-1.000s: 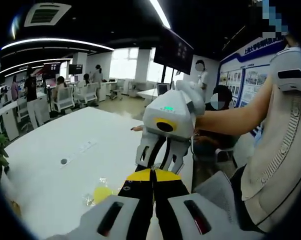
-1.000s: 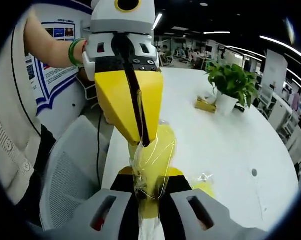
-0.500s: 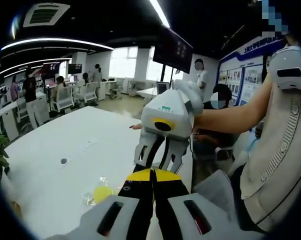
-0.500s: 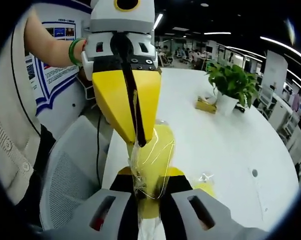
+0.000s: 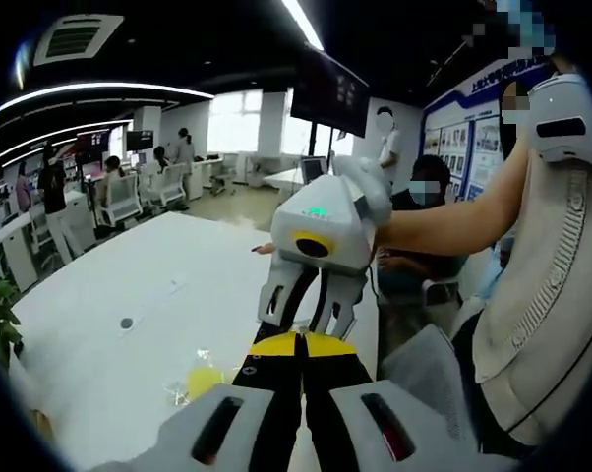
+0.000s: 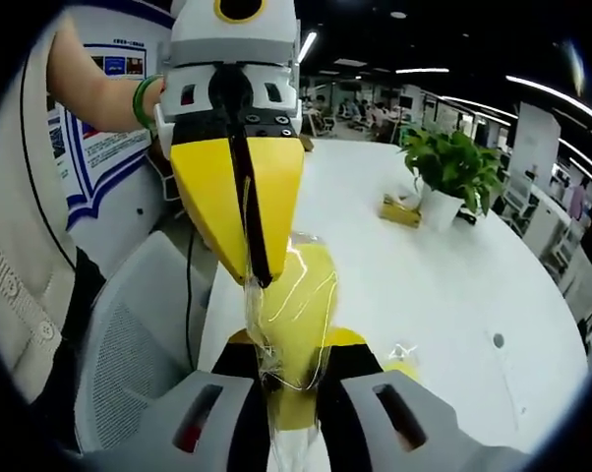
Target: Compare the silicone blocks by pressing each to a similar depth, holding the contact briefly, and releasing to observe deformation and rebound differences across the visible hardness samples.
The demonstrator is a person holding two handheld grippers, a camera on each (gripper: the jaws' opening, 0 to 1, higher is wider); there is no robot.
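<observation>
A long white table (image 6: 444, 285) runs through an open office, with a mesh-backed chair (image 6: 129, 334) at its near edge and a potted plant (image 6: 451, 167) further along it. Above the table edge, the two grippers meet tip to tip. In the right gripper view, the left gripper (image 6: 249, 277) comes in from above with its yellow jaws drawn together on the upper edge of a clear plastic bag holding a yellow silicone block (image 6: 298, 295); the right gripper (image 6: 294, 379) has its own jaws closed on the lower part of the same bag, so the block hangs in the air between them, well off the table. In the left gripper view, the left jaws sit pressed together with almost no gap. A second bagged yellow block (image 5: 200, 379) lies on the table just beside the jaws. The block looks light and soft, likely to give and spring back, while the wrapper looks slippery and crinkly; a hold on the block's body through the film seems safer than on loose film.
</observation>
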